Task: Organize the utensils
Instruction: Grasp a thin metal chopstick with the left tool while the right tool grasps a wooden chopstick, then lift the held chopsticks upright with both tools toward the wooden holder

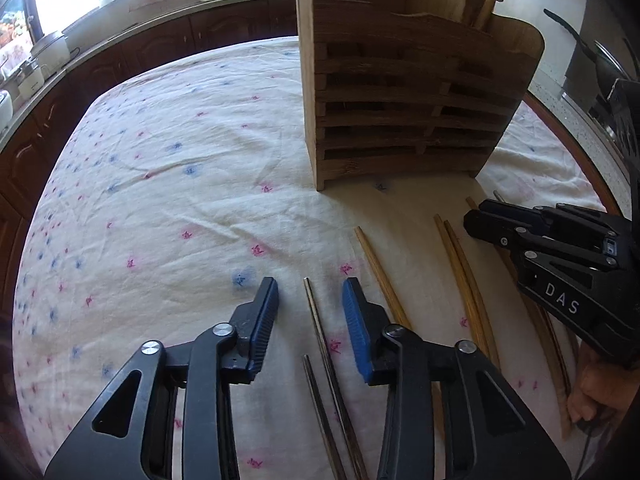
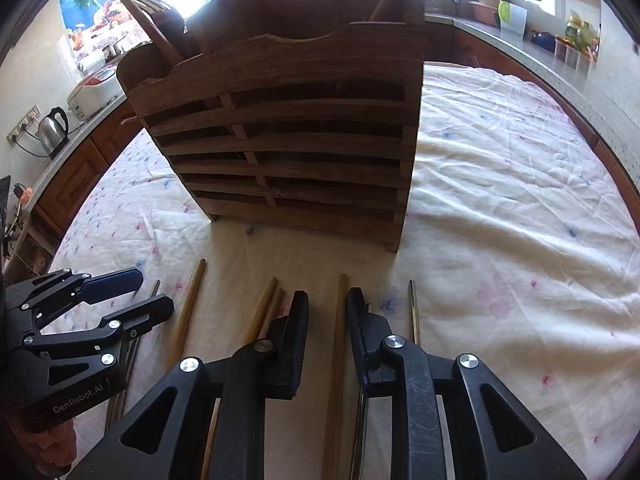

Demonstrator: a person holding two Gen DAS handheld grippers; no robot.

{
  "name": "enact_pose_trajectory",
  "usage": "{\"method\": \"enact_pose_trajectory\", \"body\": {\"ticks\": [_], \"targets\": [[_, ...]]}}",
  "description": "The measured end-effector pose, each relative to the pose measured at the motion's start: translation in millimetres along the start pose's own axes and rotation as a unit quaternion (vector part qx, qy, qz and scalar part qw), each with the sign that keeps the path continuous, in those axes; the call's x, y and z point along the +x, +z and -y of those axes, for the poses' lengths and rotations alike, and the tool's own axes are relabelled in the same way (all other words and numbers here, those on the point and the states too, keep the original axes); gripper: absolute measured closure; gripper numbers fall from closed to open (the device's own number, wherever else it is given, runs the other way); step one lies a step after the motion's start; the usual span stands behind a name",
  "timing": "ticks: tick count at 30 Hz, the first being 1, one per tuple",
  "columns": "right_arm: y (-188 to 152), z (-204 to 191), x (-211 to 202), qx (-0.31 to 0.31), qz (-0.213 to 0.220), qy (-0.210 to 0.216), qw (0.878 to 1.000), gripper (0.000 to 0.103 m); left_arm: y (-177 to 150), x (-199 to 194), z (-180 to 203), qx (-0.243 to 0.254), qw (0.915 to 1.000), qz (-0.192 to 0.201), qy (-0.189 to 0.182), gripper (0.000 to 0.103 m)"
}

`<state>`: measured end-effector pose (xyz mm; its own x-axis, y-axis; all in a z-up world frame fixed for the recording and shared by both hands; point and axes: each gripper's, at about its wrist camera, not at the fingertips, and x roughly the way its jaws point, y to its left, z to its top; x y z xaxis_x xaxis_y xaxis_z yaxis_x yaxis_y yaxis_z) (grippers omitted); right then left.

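A slatted wooden utensil holder (image 1: pixel 404 92) stands on the table, also in the right wrist view (image 2: pixel 288 136), with wooden spoons and a fork in it. Several chopsticks lie in front of it. My left gripper (image 1: pixel 310 312) is open, low over the cloth, with a dark metal chopstick (image 1: pixel 320 336) between its fingers, not gripped. My right gripper (image 2: pixel 327 320) is open astride a wooden chopstick (image 2: pixel 338 360). Each gripper shows in the other's view: the right one (image 1: pixel 484 220), the left one (image 2: pixel 154 292).
A white cloth with pink and blue marks (image 1: pixel 168 184) covers the round table. More wooden chopsticks (image 1: pixel 466 280) lie between the grippers, a metal one (image 2: pixel 414 312) to the right. Kitchen counters with a kettle (image 2: pixel 52 130) and rice cooker ring the table.
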<state>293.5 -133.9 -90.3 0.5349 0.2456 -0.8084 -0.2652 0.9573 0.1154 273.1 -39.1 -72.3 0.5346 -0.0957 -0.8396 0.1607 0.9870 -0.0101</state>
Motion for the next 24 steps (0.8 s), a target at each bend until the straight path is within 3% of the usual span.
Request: {"method": "enact_pose_trajectory", "body": {"ticks": [2, 4, 8, 15, 24], "targets": [[-1.9, -4.5, -0.5, -0.011, 0.002, -0.014, 1.000, 0.089, 2.0, -0.1, 0.2, -0.003, 1.0000, -0.003, -0.003, 0.097], [-3.1, -2.8, -1.8, -0.001, 0.003, -0.015, 1.000, 0.097, 3.4, -1.5, -3.4, -0.017, 0.9997, -0.005, -0.015, 0.098], [-10.5, 2.7, -16.0, 0.030, 0.013, 0.011, 0.999, 0.098, -1.6, -19.2, -16.0, -0.046, 0.9979, 0.012, -0.044, 0.099], [-25.4, 10.9, -77.3, 0.075, 0.070, 0.072, 0.992, 0.098, -13.4, -73.7, -37.1, -0.089, 0.9900, 0.055, -0.094, 0.100], [-25.8, 10.0, -148.4, 0.080, 0.135, 0.102, 0.982, 0.098, -19.9, -148.1, -43.8, -0.103, 0.9796, 0.125, -0.119, 0.100]]}}
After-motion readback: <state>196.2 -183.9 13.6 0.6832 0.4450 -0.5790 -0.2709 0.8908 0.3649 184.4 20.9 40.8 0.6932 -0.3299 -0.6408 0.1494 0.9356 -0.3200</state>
